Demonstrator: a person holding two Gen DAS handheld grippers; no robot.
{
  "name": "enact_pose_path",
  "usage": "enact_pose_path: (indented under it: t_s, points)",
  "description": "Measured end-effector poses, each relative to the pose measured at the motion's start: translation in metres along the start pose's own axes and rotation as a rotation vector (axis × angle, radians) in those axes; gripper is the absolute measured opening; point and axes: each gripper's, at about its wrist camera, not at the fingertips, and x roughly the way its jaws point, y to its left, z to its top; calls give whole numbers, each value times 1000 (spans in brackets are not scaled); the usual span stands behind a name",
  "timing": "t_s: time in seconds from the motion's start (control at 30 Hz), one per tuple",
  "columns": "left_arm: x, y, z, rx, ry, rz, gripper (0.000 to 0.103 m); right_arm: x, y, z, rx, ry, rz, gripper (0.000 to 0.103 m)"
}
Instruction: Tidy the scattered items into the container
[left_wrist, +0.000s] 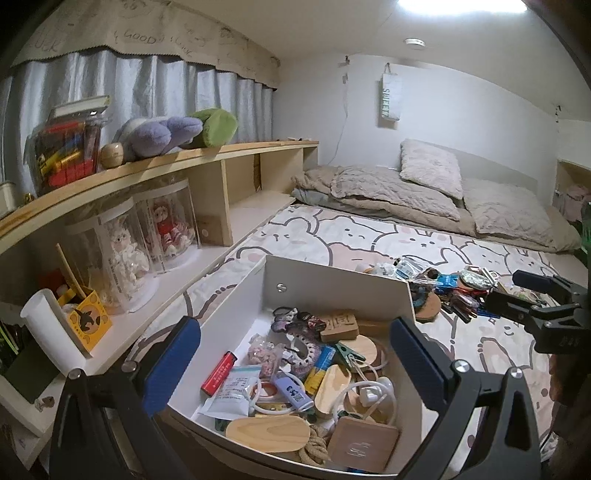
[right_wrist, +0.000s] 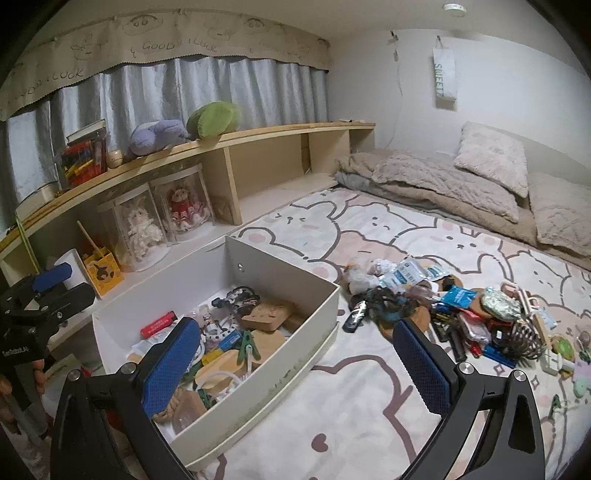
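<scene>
Hovering over the white box (left_wrist: 332, 280), the left hand-held gripper (left_wrist: 295, 354) is gaping empty; the right hand-held gripper (right_wrist: 295, 354) is gaping too, near the scattered pile (right_wrist: 461, 317) on the bed (right_wrist: 369, 387).

Matt white container (right_wrist: 258, 354), cloth bedsheet (right_wrist: 369, 406)

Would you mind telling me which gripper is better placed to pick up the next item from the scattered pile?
Right. The right gripper is open and faces the scattered pile on the bedsheet, while the left gripper hovers open over the white box.
</scene>
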Motion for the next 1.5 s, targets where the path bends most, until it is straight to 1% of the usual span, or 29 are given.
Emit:
enact_pose_path:
  t_s: [0.27, 0.6, 0.73, 1.0, 1.5]
  points:
    - [-9, -19, -2, 50, -20, -31, 103, -22, -13, -9, 16, -23, -39, 103]
    - [-13, -34, -4, 54, -24, -72, 103, -41, -28, -24, 34, -24, -104, 103]
    - [-12, -39, -7, 60, -15, -79, 103, -45, -33, -30, 61, -22, -93, 103]
    - [-11, -41, -16, 61, 3, -88, 103, -47, -36, -39, 70, -22, -125, 103]
    - [-10, -44, -18, 69, 0, -90, 103, -49, -39, -44, 83, -23, -136, 103]
